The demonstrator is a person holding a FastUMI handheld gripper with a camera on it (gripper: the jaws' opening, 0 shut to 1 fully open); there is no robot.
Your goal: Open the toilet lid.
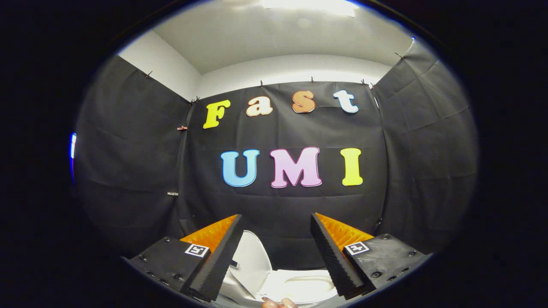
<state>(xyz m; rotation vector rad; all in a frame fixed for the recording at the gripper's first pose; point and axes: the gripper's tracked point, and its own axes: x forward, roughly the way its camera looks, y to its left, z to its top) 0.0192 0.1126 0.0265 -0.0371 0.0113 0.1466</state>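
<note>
My gripper (276,222) is open, its two black fingers with orange backs spread wide and nothing held between them. Low between the fingers, beyond their tips, stands the white toilet (299,286). Its lid (252,261) is raised and leans up beside my left finger (218,261). The white bowl and seat rim lie just to the right of the lid, partly hidden by my right finger (334,256). The gripper is held above the toilet, apart from it.
Black cloth walls (282,205) close the booth behind and on both sides of the toilet. A white ceiling with a bright light (308,6) is overhead. A person's fingertips (278,303) show at the very bottom, below the toilet.
</note>
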